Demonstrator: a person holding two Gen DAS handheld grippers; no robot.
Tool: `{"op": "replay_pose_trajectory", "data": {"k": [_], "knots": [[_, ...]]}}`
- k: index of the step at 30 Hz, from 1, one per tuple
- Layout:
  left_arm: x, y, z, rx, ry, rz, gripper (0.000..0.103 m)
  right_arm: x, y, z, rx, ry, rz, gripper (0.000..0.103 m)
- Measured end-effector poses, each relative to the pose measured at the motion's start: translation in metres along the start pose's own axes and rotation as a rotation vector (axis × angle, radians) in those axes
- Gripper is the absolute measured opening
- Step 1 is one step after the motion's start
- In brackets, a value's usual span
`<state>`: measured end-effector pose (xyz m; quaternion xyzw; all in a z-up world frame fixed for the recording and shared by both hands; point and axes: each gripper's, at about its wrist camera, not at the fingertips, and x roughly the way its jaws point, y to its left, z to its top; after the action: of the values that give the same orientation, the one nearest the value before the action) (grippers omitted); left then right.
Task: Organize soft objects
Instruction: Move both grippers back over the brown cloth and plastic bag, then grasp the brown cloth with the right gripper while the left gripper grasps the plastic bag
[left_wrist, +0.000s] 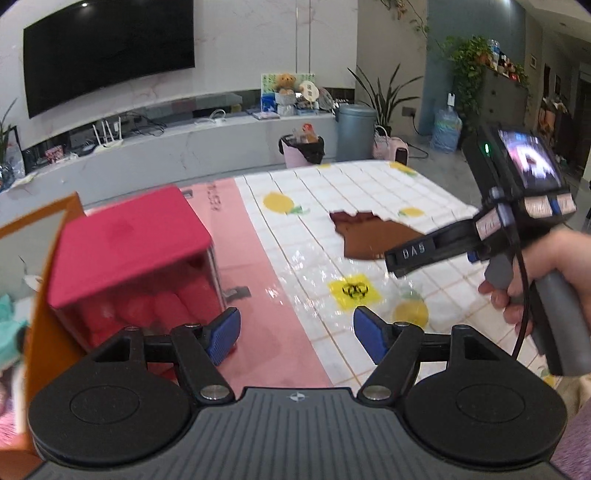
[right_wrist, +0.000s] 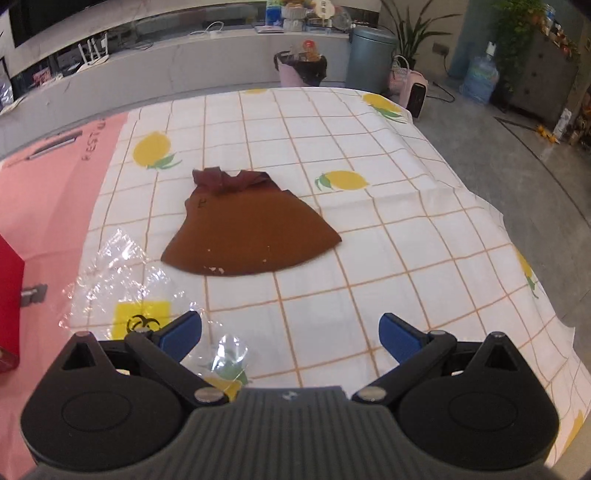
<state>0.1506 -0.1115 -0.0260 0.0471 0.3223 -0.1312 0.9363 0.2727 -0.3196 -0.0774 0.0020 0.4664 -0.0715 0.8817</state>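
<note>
1. Ahead of the right gripper (right_wrist: 290, 334), well apart from it and slightly to its left, a small brown garment (right_wrist: 247, 232) is seen lying flat on the lemon-print tablecloth (right_wrist: 424, 229).
2. Its long axis runs away from the claw: the wide hem is nearest, the crumpled collar farthest.
3. The right gripper is judged the nearer; the left gripper (left_wrist: 295, 334) hangs beside a red box (left_wrist: 129, 236), over the pink mat (left_wrist: 258, 295).
4. Both claws are held released, jaws spread, nothing between them.
5. The garment appears thin and limp, with pale specks along the hem, possibly lint.
6. Crinkled clear plastic (right_wrist: 122, 280) lies between the hem and the right claw.
</note>
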Motion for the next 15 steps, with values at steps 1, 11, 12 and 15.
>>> {"op": "replay_pose_trajectory", "data": {"k": [1,11,12,15], "knots": [[0.002,-0.001,-0.005,0.001,0.003,-0.004,0.082,0.002,0.001,0.000,-0.010,-0.003,0.002,0.100],[0.028,-0.020,-0.030,0.038,-0.001,-0.100,0.082,0.035,0.003,0.022,0.001,-0.009,0.043,0.100],[0.031,-0.022,-0.030,0.043,0.000,-0.108,0.082,0.038,0.003,0.026,0.016,-0.018,0.054,0.100],[0.041,-0.028,-0.026,0.043,0.016,-0.154,0.083,0.046,0.005,0.038,0.038,-0.018,0.129,0.100]]}}
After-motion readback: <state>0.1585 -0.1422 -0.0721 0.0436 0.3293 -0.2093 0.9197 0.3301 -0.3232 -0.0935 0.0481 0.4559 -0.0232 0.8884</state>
